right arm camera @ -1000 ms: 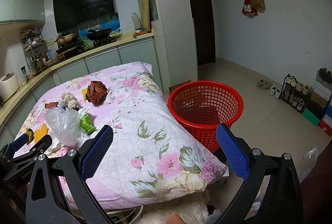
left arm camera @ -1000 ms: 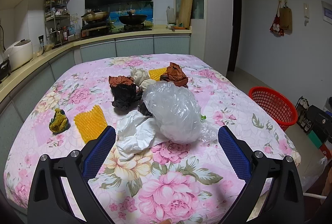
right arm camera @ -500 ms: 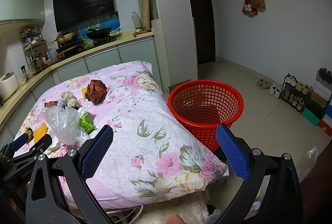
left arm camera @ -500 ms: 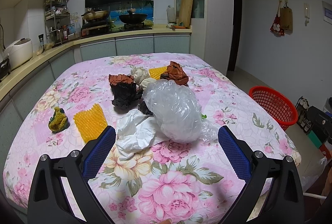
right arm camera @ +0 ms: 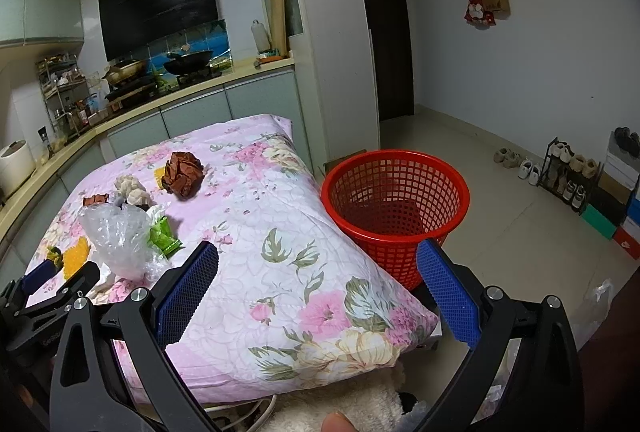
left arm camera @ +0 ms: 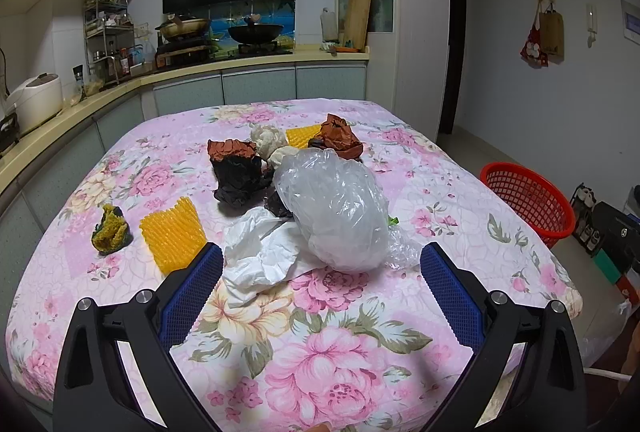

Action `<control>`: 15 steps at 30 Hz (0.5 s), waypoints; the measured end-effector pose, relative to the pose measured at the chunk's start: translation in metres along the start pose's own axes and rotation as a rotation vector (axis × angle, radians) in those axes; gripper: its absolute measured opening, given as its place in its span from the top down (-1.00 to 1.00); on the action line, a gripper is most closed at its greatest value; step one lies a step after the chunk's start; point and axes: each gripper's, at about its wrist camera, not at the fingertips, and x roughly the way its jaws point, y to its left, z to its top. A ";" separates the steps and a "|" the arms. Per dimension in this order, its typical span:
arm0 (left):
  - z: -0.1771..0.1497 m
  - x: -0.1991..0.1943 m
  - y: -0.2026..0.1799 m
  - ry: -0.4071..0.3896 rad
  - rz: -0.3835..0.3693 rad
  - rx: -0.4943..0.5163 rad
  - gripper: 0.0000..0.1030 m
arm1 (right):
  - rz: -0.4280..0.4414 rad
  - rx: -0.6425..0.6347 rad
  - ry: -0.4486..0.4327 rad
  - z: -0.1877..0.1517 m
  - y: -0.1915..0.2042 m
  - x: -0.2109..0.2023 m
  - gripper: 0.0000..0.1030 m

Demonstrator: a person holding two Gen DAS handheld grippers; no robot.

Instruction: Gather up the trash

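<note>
Nothing has shifted since the earlier frames; we hold the left tool [left arm camera: 320, 284] spread wide and empty before the clear plastic bag [left arm camera: 336, 208] on the surface [left arm camera: 440, 192]; right tool [right arm camera: 316, 292] likewise agape near the empty red basket [right arm camera: 394, 200]; we judge collection unstarted, so next we close on the bag.

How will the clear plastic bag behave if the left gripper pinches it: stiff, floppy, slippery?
The clear plastic bag looks thin, crinkled and puffed, so it is probably light and would collapse when pinched. Its glossy film may slip between the pads. Its loose tail could drag the white tissue it rests against.
</note>
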 end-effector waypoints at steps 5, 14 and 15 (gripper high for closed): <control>0.000 0.001 -0.001 0.002 0.001 0.001 -0.86 | 0.000 0.000 0.001 -0.001 -0.001 0.000 -0.87; -0.002 0.003 0.002 0.009 0.002 -0.005 -0.86 | -0.002 -0.001 0.003 -0.003 0.000 -0.001 -0.87; -0.002 0.004 0.003 0.011 0.002 -0.006 -0.86 | -0.001 0.002 0.003 -0.001 0.000 0.001 -0.87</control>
